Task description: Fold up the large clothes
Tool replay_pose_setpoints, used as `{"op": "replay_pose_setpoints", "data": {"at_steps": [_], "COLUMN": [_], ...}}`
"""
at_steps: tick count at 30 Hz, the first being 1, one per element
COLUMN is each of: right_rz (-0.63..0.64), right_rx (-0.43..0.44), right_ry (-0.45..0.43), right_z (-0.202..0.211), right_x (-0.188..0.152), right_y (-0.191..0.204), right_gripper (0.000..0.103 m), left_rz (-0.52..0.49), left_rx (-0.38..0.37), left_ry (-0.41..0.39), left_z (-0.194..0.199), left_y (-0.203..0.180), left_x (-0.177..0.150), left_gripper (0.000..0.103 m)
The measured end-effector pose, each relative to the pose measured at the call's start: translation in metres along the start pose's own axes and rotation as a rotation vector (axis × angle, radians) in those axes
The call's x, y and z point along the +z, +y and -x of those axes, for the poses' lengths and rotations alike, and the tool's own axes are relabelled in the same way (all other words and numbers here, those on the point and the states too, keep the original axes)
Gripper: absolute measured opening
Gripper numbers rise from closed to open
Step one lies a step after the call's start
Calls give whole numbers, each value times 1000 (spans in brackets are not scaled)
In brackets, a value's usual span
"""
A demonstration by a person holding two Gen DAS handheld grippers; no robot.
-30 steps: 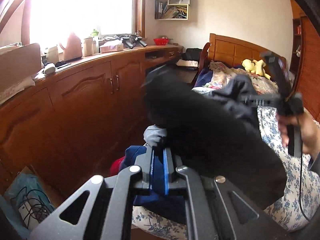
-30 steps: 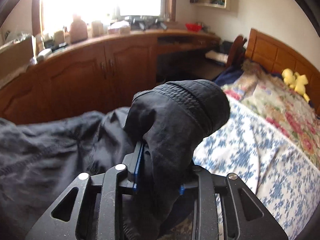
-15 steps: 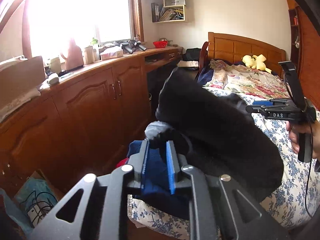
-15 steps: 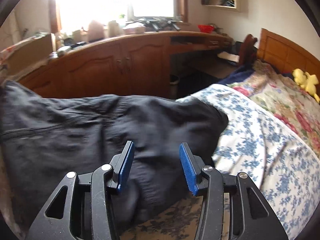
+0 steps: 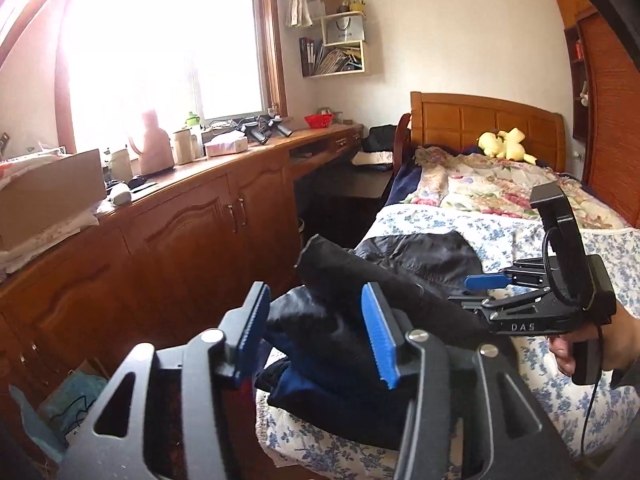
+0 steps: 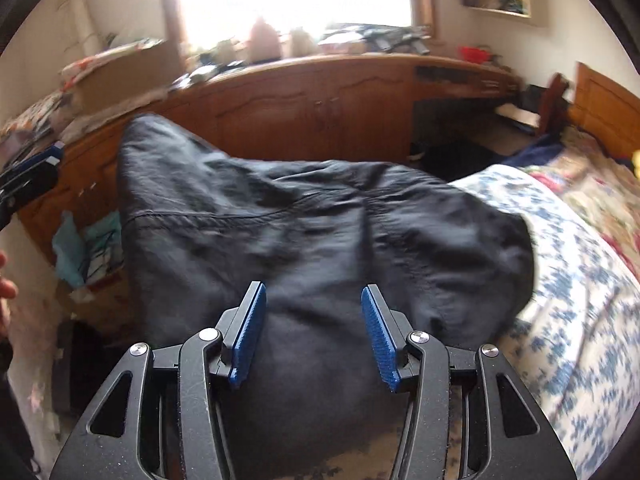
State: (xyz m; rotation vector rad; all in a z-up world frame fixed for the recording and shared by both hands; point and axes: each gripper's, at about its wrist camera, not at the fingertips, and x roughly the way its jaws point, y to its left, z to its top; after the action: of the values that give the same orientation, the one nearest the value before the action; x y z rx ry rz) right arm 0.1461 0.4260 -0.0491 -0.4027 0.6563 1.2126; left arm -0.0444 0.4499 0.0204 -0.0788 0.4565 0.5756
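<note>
Both grippers have just opened and dropped the dark jacket (image 6: 320, 232). It lies on the floral bedspread (image 6: 580, 300), long axis crosswise, directly ahead of the half-open, empty right gripper (image 6: 312, 336), the nearer one. The empty left gripper (image 5: 316, 336) hangs above its bunched end.

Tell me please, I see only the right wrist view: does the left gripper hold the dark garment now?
Observer: No. The left gripper is open. Its jaws have just been opening, and the dark garment shows beyond the pads, not pinched.
Operator: Is something lying under the garment on that side?
Observer: Yes. A blue garment lies under it at the near corner of the bed.
</note>
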Motion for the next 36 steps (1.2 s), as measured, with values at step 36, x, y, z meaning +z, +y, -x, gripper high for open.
{"op": "replay_pose_setpoints", "data": {"at_steps": [36], "right_rz": [-343], "right_rx": [-556], "right_ry": [-251], "right_z": [372], "right_x": [-268], "right_y": [-104], "right_gripper": [84], "left_rz": [-123], "left_rx": [-473], "left_ry": [40], "left_z": [69], "left_y": [-329], "left_x": [-40], "left_gripper": [58]}}
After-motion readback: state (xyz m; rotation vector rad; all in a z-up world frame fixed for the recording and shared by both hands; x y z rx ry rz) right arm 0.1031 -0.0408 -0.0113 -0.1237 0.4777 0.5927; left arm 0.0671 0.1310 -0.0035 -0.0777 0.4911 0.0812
